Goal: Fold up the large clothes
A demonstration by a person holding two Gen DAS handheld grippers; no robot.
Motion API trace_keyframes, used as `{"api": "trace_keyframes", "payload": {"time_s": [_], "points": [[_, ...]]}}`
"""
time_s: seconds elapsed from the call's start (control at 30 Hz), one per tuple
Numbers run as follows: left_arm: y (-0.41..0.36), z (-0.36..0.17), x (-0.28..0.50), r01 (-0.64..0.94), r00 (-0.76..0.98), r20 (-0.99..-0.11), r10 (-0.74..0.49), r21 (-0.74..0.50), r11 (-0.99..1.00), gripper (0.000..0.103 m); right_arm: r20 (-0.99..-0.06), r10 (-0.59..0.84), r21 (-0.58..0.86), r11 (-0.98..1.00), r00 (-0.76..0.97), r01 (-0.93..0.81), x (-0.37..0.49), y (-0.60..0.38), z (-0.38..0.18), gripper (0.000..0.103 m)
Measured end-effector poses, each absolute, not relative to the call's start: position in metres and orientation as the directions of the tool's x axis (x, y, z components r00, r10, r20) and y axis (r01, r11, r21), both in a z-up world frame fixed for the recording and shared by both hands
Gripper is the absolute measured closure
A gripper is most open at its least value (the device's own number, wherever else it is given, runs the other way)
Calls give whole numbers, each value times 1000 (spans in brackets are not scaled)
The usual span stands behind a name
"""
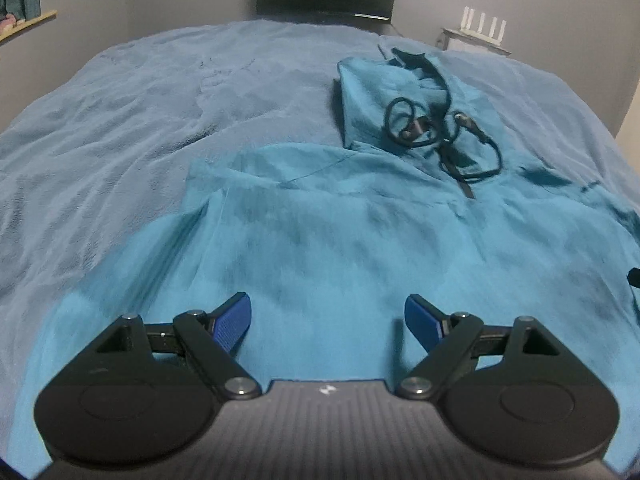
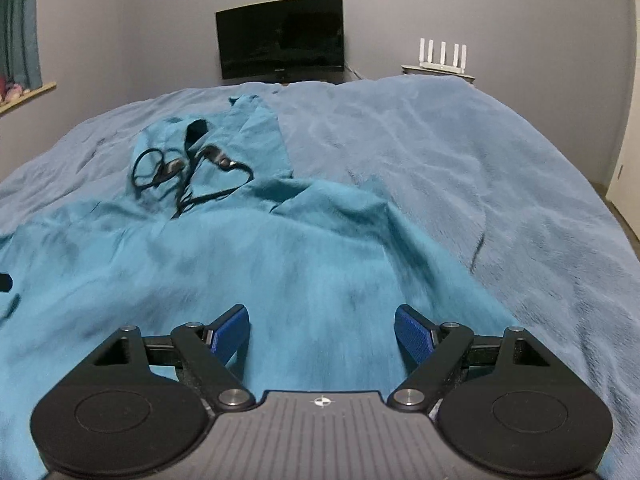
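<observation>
We see the teal hoodie point(image 1: 340, 240) spread flat on the bed point(image 1: 120, 100), hood point(image 2: 224, 148) at the far end, ready for folding; our left tool point(image 1: 328, 320) and right tool point(image 2: 322, 328) hang above it, both spread wide, gripping nothing

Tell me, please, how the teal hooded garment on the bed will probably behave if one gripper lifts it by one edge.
The teal hooded garment lies in soft creases, so it would probably droop and fold. Its thin cloth looks light. The black drawcords lie loose and may dangle.
</observation>
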State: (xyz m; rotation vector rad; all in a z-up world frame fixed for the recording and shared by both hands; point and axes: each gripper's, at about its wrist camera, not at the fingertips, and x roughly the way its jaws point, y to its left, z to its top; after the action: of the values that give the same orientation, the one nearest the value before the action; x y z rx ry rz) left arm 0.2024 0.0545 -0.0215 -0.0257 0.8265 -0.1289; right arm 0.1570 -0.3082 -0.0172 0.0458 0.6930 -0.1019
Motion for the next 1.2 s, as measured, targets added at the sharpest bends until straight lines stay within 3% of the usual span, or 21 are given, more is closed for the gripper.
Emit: {"api": "trace_keyframes", "payload": {"time_s": [0.17, 0.2, 0.27, 0.37, 0.63, 0.83, 1.13, 1.17, 1.2], "points": [[60, -34, 238, 95, 665, -739, -108, -60, 994, 13, -640, -66, 8, 996, 766, 93, 190, -307, -32, 19], [61, -37, 243, 93, 672, -735, -94, -43, 995, 13, -632, -62, 5, 996, 773, 84, 194, -305, -31, 22], [62, -43, 250, 97, 690, -720, -78, -14, 995, 12, -580, -23, 32, 998, 815, 51, 195, -302, -19, 26], [63, -50, 252, 122, 704, -704, -97, -15, 992, 6, -498, 48, 75, 997, 866, -13, 207, -299, 9, 20], [61, -57, 254, 151, 727, -677, -119, -12, 988, 0, -542, 93, 55, 996, 835, -75, 345, -293, 24, 21], [50, -69, 253, 158, 733, -675, -82, 53, 986, 0, -552, 71, 129, 992, 831, 0, 446, -302, -2, 21], [49, -85, 262, 176, 734, -672, -97, 51, 983, 0, -585, 213, 424, 903, 783, 72, 531, -322, -53, 20], [48, -87, 263, 178, 736, -670, -98, 51, 983, 0, -579, 251, 465, 883, 776, 62, 536, -322, -56, 24], [48, -89, 264, 179, 738, -667, -99, 53, 982, 0, -558, 288, 501, 865, 778, 40, 538, -321, -57, 43]]}}
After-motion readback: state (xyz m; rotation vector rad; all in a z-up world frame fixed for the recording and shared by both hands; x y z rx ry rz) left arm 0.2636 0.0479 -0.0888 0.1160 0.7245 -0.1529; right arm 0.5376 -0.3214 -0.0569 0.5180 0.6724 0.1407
